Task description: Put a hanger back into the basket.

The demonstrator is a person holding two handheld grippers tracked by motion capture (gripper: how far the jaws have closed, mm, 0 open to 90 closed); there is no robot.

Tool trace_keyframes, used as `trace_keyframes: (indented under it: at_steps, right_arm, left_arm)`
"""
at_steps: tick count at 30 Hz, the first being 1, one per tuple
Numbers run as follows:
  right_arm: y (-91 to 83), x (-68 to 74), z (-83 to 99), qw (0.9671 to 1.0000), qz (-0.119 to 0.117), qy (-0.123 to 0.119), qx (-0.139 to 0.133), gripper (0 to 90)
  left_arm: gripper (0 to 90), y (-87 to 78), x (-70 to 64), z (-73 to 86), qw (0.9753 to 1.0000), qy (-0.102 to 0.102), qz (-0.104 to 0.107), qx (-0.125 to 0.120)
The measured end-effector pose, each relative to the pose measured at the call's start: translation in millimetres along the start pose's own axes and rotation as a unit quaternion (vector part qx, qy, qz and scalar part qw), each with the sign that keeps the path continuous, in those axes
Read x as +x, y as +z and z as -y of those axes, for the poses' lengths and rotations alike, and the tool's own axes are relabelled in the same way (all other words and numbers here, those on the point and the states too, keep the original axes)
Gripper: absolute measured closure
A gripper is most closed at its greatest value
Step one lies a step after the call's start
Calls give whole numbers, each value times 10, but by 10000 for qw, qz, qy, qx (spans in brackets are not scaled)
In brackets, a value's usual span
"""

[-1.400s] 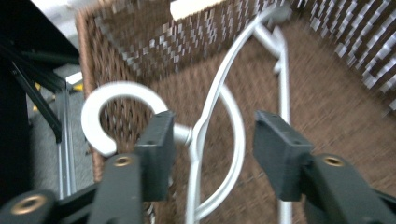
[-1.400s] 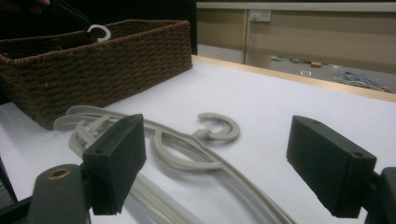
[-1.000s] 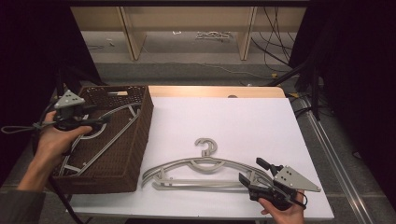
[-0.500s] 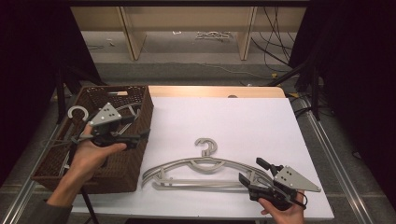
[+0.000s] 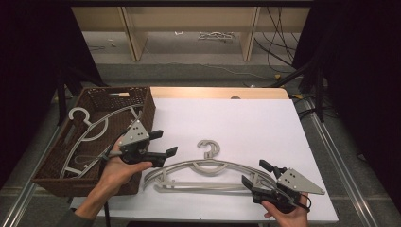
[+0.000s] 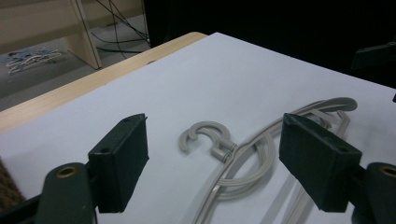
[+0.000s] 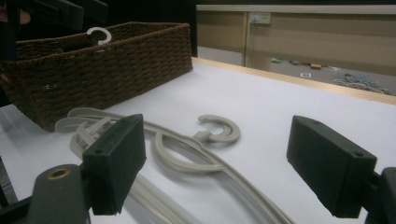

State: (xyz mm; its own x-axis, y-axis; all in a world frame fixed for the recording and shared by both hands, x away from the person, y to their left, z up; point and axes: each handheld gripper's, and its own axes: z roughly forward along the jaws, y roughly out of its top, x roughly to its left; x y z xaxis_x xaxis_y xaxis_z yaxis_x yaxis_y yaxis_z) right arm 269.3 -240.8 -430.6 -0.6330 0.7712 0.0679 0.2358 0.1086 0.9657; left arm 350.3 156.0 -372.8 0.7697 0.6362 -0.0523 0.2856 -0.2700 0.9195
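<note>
Hanger [image 5: 208,171] flat between two open claws

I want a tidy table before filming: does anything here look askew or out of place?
Mostly tidy. The grey hangers lie flat on the white tabletop, stacked slightly out of line. In the wicker basket, another hanger rests tilted, its hook up by the rim. Both the left gripper and right gripper are open.
</note>
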Motion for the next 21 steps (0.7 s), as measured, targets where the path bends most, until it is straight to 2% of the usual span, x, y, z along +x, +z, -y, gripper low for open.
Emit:
trace_keyframes:
  at_steps: [4,5,6,8,9,12,14,16,17,19,21]
  right_arm:
    - [-12,-10,-3,9999,-18,-28,103,206]
    - [0,-10,2,10000,-32,-23,27,206]
    - [-13,-11,-3,9999,-25,-34,109,206]
    - [-4,-7,0,10000,-40,-16,49,206]
    - [17,4,7,9999,-100,51,-60,206]
    - [17,5,5,9999,-125,54,-48,206]
    - [12,0,4,9999,-100,23,-26,206]
    - [10,1,4,9999,-106,37,5,206]
    - [7,-7,5,10000,-89,1,-13,206]
    - [-3,-5,1,9999,-82,7,70,206]
    - [7,-5,6,10000,-58,4,-27,206]
  left_arm:
    - [229,41,-36,47,9999,-40,79,-86]
    - [225,66,-57,60,9998,9,123,-130]
    - [221,66,-57,60,9998,9,123,-130]
    - [210,84,-84,71,9998,48,142,-119]
    - [208,97,-116,85,9997,61,123,-182]
    - [194,89,-152,114,9996,82,35,-279]
    - [190,74,-192,177,9989,-79,32,-468]
    - [189,69,-205,195,9986,-89,11,-528]
    - [189,60,-237,226,9979,-92,-43,-633]
    - [185,59,-264,250,9978,-49,-10,-660]
    - [184,57,-278,262,9978,-4,-26,-667]
